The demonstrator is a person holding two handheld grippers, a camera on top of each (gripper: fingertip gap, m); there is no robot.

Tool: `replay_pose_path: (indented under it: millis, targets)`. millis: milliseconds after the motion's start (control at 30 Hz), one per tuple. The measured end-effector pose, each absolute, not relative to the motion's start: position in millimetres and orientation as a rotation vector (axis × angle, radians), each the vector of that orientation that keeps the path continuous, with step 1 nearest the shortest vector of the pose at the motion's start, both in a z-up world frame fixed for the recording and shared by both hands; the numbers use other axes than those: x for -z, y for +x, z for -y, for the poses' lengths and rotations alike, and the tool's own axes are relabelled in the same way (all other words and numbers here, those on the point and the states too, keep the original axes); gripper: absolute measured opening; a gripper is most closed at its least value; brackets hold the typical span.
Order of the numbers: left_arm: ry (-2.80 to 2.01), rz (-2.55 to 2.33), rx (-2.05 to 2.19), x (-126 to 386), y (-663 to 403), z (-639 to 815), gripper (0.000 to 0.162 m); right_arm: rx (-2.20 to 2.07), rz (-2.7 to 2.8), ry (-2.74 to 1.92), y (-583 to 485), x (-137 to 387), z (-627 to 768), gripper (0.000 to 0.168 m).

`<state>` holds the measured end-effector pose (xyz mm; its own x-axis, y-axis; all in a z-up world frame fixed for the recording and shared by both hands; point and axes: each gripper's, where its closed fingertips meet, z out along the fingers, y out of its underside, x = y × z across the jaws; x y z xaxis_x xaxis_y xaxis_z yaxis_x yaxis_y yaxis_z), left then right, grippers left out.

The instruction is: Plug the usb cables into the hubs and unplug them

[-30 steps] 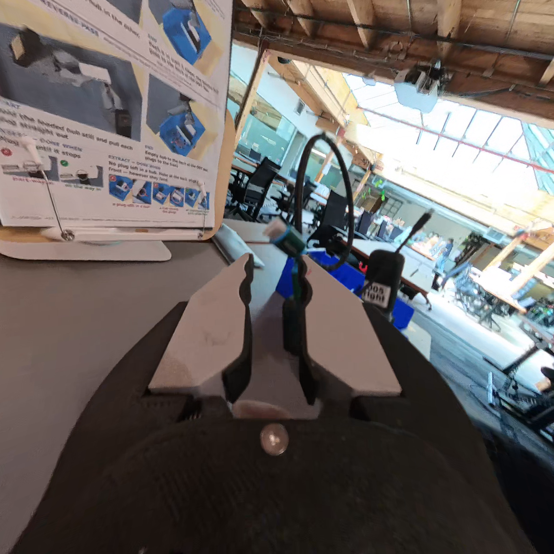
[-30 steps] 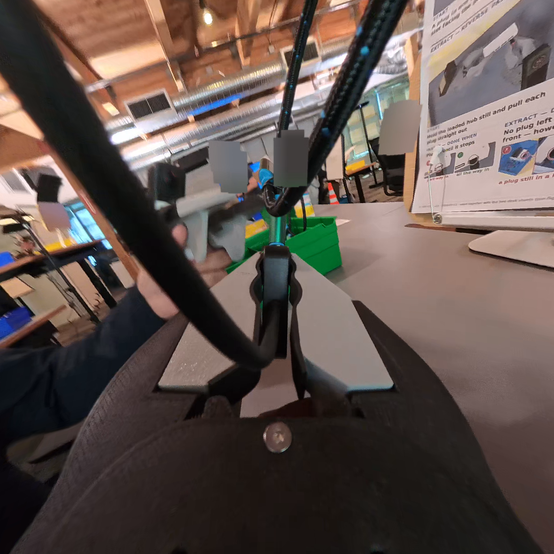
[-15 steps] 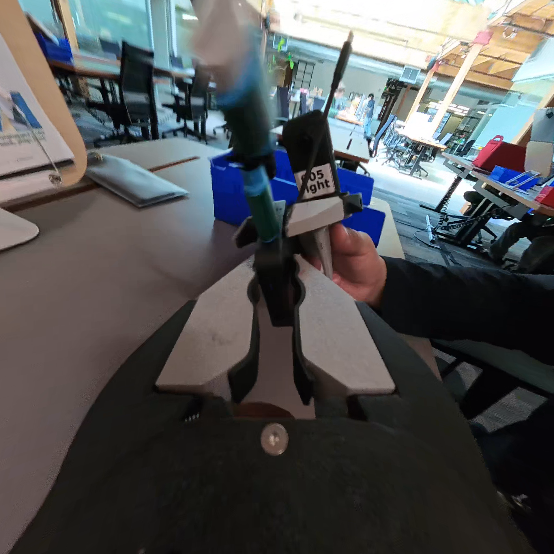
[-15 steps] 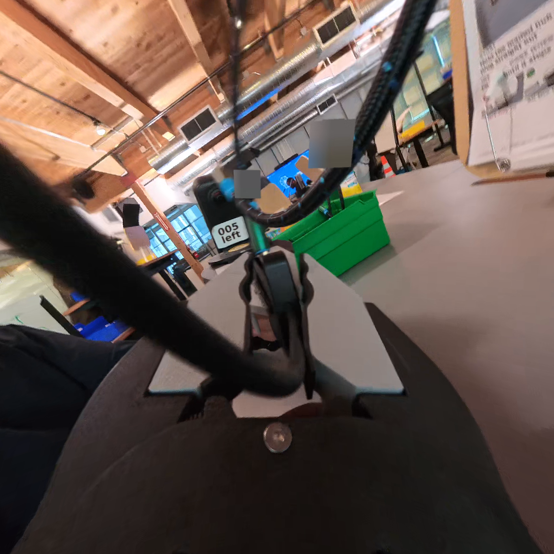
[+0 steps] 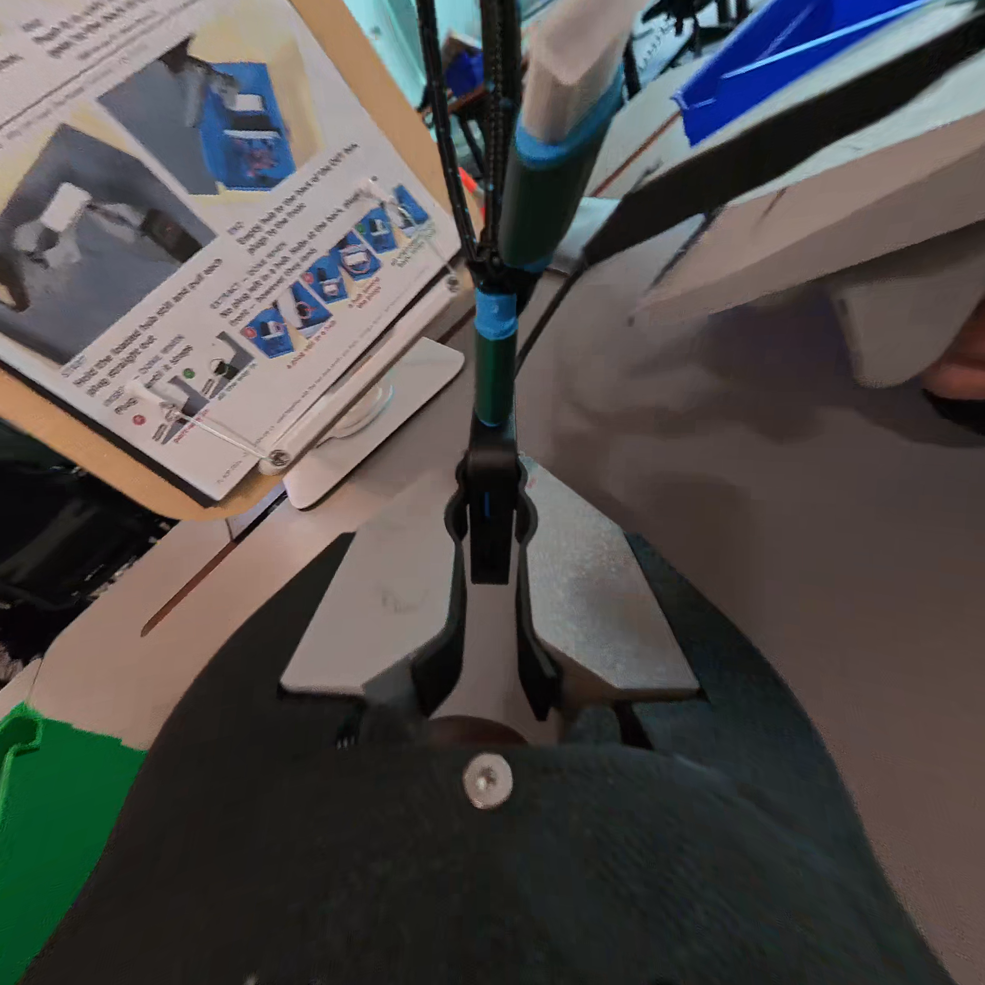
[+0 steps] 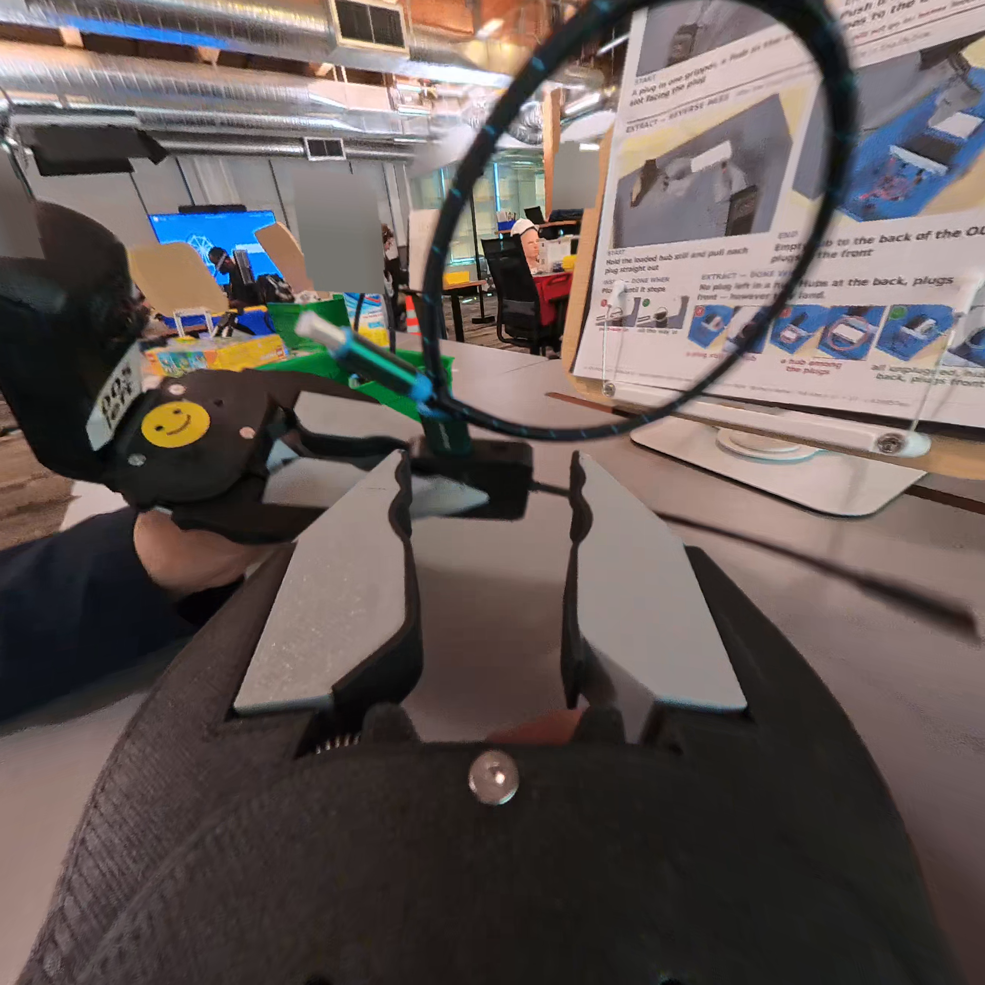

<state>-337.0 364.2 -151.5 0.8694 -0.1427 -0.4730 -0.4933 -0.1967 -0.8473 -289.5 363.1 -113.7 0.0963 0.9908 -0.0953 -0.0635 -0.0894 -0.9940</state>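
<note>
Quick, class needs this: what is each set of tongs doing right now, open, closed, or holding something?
Left tongs: closed on the black hub, green plug standing in it.
Right tongs: open, holding nothing, near the hub.

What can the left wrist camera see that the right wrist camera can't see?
Only the left wrist view shows the blue bin at the top right, and the left tongs from behind, shut on the black hub.

Only the right wrist view shows the open, empty right tongs, the yellow smiley sticker on the left tool, a blue screen, office chairs and ceiling ducts.

Both show the instruction sheet on its stand, the green plug in the hub, the looping braided cable, the green bin and the grey table.
</note>
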Motion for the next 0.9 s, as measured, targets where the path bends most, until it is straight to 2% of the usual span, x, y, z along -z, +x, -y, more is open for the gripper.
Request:
replay_pose_path:
  millis: [167,400,567,633,700,833,900]
  targets:
    - [-1.756,-0.601,-0.212,164,-299,-365,0.01,-1.283,1.036,-1.32,-297,118,-360,0.063]
    - [-1.774,-0.605,-0.198,175,-283,-369,0.011,-1.397,1.068,-1.391,-304,132,-358,0.023]
    - [-1.738,-0.573,-0.161,172,-278,-370,0.02,-1.47,1.084,-1.463,-311,143,-352,0.015]
    - [-1.8,-0.6,-0.129,180,-279,-368,0.012,-1.469,1.093,-1.508,-312,149,-351,0.016]
    - [-1.859,-0.585,-0.04,182,-279,-368,0.011,-1.453,1.064,-1.549,-312,150,-353,0.015]
    - [-1.819,-0.568,-0.068,171,-275,-371,0.012,-1.486,0.947,-1.532,-305,131,-362,0.016]
    - [-1.927,-0.607,-0.163,201,-289,-369,0.013,-1.576,0.619,-1.376,-260,80,-403,0.014]
